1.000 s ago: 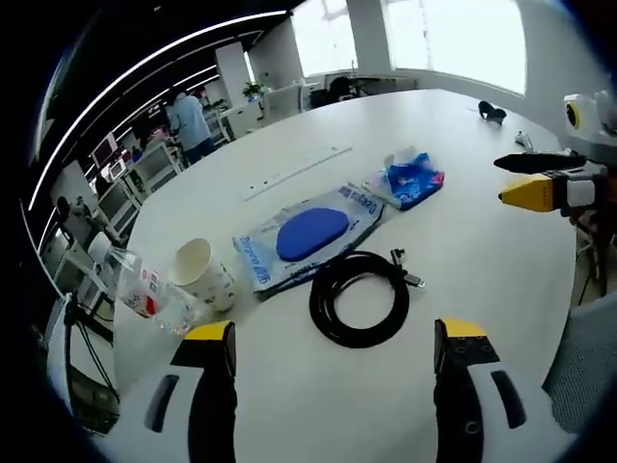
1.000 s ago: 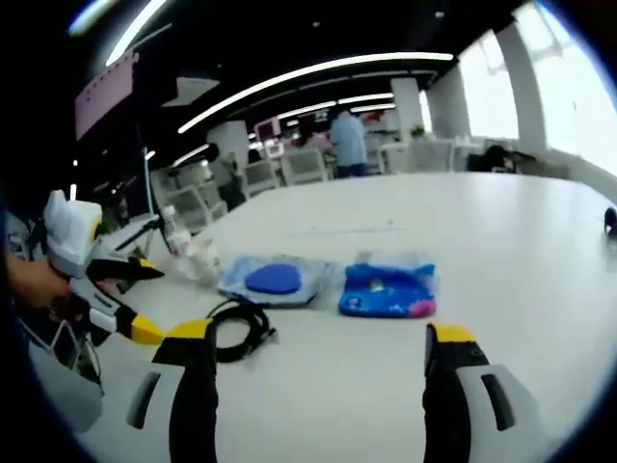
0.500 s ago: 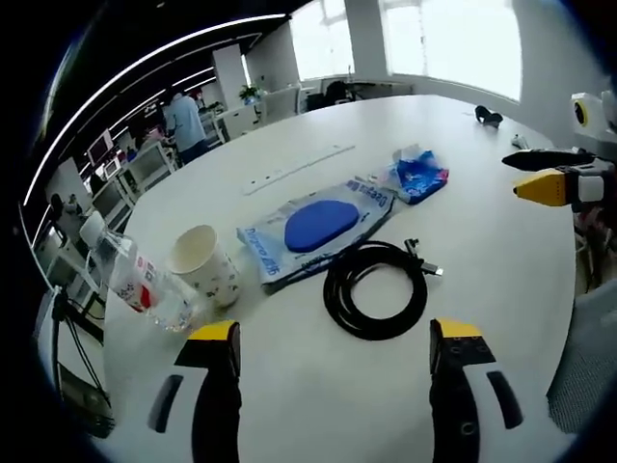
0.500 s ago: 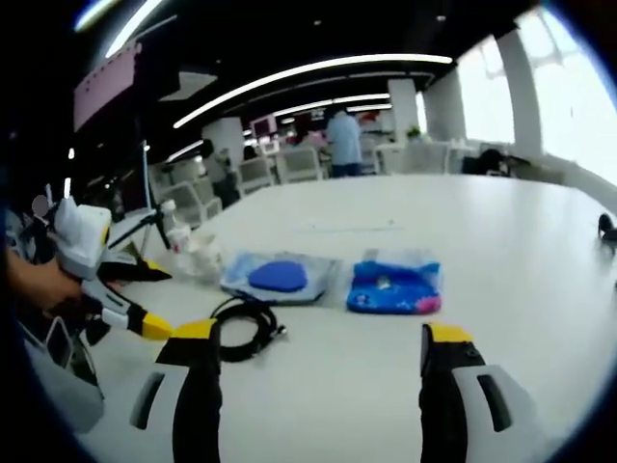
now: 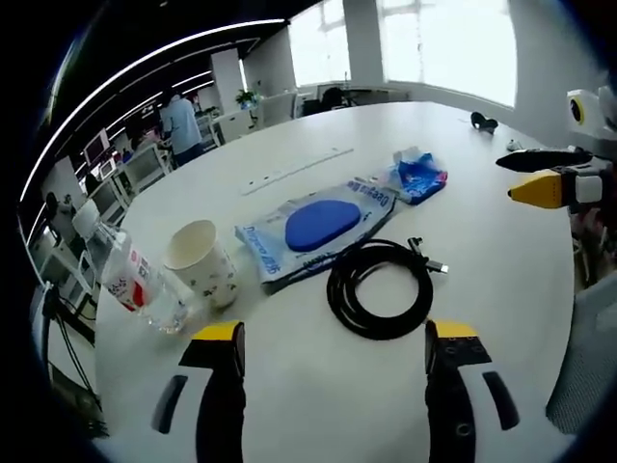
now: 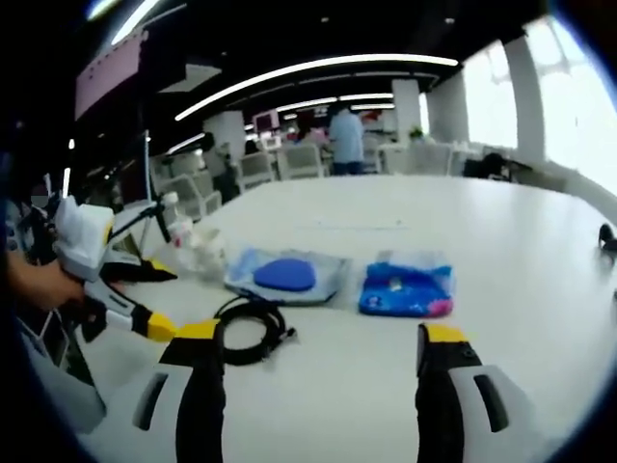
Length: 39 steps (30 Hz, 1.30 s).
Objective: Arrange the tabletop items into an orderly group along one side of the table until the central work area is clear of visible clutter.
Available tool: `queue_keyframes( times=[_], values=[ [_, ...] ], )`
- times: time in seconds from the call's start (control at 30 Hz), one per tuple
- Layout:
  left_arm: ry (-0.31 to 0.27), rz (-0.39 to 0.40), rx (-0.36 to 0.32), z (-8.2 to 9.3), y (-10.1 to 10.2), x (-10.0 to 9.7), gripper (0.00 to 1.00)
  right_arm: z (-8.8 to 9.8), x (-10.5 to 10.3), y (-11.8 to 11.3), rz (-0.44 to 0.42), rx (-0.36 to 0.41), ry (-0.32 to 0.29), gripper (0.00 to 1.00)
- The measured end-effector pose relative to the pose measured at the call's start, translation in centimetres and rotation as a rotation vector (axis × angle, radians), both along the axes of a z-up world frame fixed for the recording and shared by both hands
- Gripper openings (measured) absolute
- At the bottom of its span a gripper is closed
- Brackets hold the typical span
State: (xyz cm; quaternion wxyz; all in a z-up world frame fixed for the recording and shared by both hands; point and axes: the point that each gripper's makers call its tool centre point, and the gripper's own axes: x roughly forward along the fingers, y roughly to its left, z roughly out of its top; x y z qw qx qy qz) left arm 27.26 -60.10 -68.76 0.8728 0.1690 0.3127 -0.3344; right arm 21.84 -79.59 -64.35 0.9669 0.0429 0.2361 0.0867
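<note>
On the white table (image 5: 501,260) lie a coiled black cable (image 5: 379,287), a clear packet holding a blue pad (image 5: 316,226), a blue snack bag (image 5: 416,177), a paper cup (image 5: 201,262) and a tipped plastic bottle (image 5: 138,287). My left gripper (image 5: 333,333) hovers open just short of the cable. The right gripper (image 5: 535,174) shows at that view's right edge. In the right gripper view, my right gripper (image 6: 321,335) is open above the table, with the cable (image 6: 249,329), the pad packet (image 6: 287,274), the snack bag (image 6: 408,288) and the bottle (image 6: 188,243) ahead. The left gripper (image 6: 125,299) enters from the left.
A small black item (image 5: 479,120) lies at the table's far edge. A thin white strip (image 5: 294,170) runs across the table beyond the packet. Office desks and chairs (image 6: 280,164) stand behind, where a person (image 5: 179,123) stands. A hand (image 6: 39,285) holds the left gripper.
Both cameras have shifted slightly, the left view pulling back a little from the cable. The items on the table lie where they were. Both grippers stay open.
</note>
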Motion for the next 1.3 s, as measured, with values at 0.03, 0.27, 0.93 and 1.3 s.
queue_keyframes(
  times=[0.03,0.27,0.93,1.3],
  values=[
    [-0.001,-0.001,-0.001,0.0,-0.1,0.0,0.73,-0.2,0.0,0.1,0.006,-0.002,0.006,0.77],
    [-0.002,-0.013,-0.003,-0.3,-0.2,0.1,0.69,-1.8,-0.1,1.1,0.023,0.01,0.046,0.72],
    [0.037,0.012,-0.017,-1.7,0.4,1.5,0.53,-4.4,1.6,4.6,0.152,0.031,0.16,0.39],
    [0.043,0.002,-0.028,-2.1,-0.4,2.0,0.42,-5.7,2.5,6.0,0.174,0.085,0.198,0.32]
  ],
)
